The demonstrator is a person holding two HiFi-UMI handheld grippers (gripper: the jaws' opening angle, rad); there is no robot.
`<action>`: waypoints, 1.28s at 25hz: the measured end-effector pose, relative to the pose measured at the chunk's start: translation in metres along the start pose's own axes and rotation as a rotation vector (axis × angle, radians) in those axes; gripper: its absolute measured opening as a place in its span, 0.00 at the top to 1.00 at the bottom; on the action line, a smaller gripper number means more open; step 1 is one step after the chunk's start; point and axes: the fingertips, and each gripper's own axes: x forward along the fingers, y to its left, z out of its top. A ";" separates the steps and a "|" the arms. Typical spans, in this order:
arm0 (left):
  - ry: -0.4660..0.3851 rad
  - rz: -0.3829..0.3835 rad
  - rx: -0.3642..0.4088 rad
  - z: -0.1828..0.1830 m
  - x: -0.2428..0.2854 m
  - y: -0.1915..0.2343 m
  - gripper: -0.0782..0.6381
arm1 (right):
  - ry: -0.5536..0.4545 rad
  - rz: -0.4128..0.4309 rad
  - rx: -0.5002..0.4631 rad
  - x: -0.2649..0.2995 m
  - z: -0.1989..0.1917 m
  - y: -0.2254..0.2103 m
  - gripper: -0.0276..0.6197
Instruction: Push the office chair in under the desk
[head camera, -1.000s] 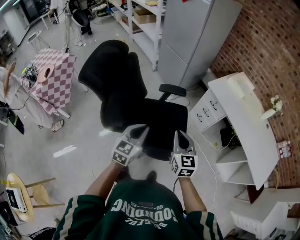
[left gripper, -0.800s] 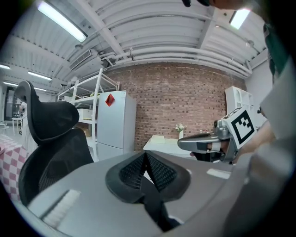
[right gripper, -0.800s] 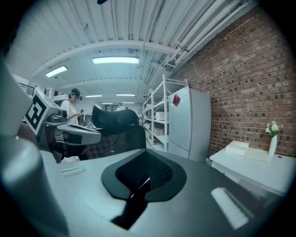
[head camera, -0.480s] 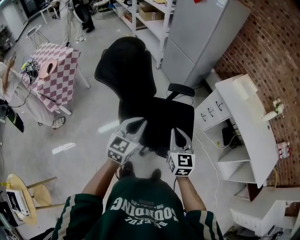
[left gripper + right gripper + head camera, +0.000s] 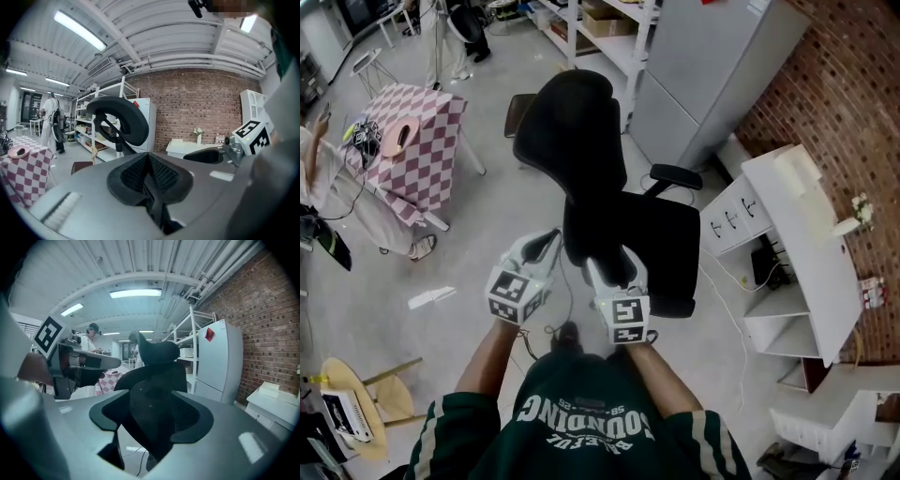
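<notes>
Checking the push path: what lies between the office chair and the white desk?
In the head view, bare floor with a thin cable trailing across it separates the office chair from the white desk; the desk's drawer unit faces the chair.

**Around the edges of the room**

At the left, a table draped in pink-and-white checked cloth (image 5: 422, 131) stands on the pale grey floor (image 5: 487, 216). A tall grey metal cabinet (image 5: 703, 66) stands by the red brick wall (image 5: 834, 84), with white open shelving (image 5: 605, 42) just beside it. A round pale wooden stool (image 5: 337, 375) sits at lower left.
</notes>
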 end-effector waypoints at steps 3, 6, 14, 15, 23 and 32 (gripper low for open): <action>0.014 0.009 -0.003 -0.006 -0.006 0.018 0.88 | 0.002 0.022 0.002 0.021 -0.002 0.027 0.57; 0.032 0.010 -0.012 -0.015 -0.010 0.031 0.88 | -0.027 -0.004 0.039 0.027 0.004 0.027 0.67; 0.053 0.000 -0.024 -0.030 -0.014 0.049 0.88 | 0.004 0.025 -0.003 0.048 -0.002 0.051 0.49; 0.054 -0.003 -0.023 -0.030 -0.014 0.049 0.88 | 0.017 0.013 -0.012 0.057 -0.004 0.052 0.47; 0.060 -0.015 -0.029 -0.034 -0.015 0.050 0.88 | 0.072 -0.203 -0.041 0.097 -0.023 0.038 0.55; 0.067 -0.005 -0.028 -0.040 -0.019 0.067 0.88 | 0.086 -0.179 -0.063 0.090 -0.025 0.046 0.65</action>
